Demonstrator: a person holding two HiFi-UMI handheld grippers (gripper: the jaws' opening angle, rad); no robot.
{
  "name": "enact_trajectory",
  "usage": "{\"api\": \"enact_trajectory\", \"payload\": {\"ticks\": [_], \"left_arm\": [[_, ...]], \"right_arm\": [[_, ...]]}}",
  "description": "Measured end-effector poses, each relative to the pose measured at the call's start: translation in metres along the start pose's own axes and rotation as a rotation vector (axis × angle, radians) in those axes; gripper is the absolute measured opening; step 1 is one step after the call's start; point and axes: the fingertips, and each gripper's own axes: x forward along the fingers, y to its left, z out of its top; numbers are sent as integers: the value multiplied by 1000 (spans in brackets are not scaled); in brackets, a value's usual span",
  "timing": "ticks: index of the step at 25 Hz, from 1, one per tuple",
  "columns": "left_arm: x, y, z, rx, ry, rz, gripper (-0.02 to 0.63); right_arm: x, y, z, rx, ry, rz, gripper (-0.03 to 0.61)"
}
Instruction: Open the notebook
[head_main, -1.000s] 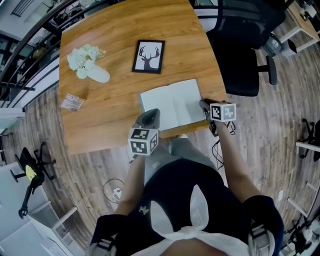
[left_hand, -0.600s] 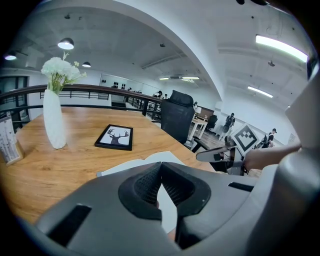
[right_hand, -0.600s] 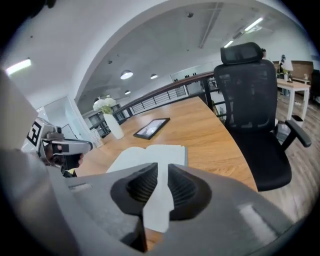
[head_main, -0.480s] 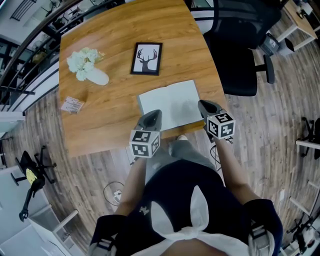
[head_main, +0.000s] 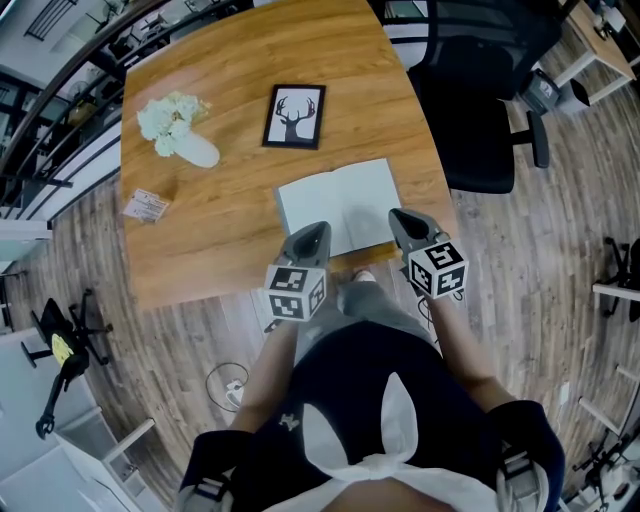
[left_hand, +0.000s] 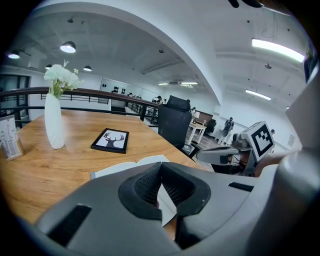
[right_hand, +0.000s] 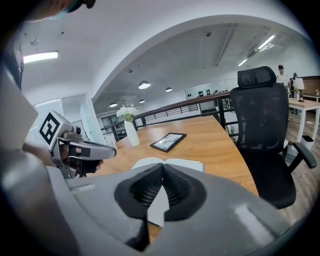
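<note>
- the notebook (head_main: 340, 205) lies open and flat on the wooden table (head_main: 230, 100), near the edge closest to the person, with both white pages facing up. judged from that, the opening looks done.
- it should handle as a light thing, with thin paper leaves that bend and may flip over and a stiffer cover underneath. the fair place to take hold is a free outer edge of cover or page, away from the spine. a hard pinch could crease or tear the leaves.
- the pages look blank and matte, though they are too small in view to be sure. the shape is a plain rectangle with a soft fold down the middle.
- the left gripper (left_hand: 161, 172) hangs above the notebook's near edge, its ribbed dark pads pressed together with nothing in them.
- the right gripper (right_hand: 162, 175) hangs over the near right corner. its jaws have just been closing and now meet, with nothing between them. neither gripper touches the notebook.
- further out on the smooth, warm-grained table are a black-framed deer picture (head_main: 296, 114) lying flat, an upright white vase (head_main: 180, 130) of pale flowers, and a small card (head_main: 146, 206) at the left edge.
- a black mesh office chair (head_main: 480, 90) stands just beside the table's right side.
</note>
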Motion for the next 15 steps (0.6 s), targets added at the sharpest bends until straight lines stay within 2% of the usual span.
{"api": "enact_trajectory", "payload": {"ticks": [8,15], "left_arm": [[-11,-10,6,-8,-27,-7,17],[-13,-10,-3,-13,-14,-6,17]], "right_arm": [[-4,18,7,-25,-20,12,-3],[-4,19,7,-34,-14,-9,-3]]}}
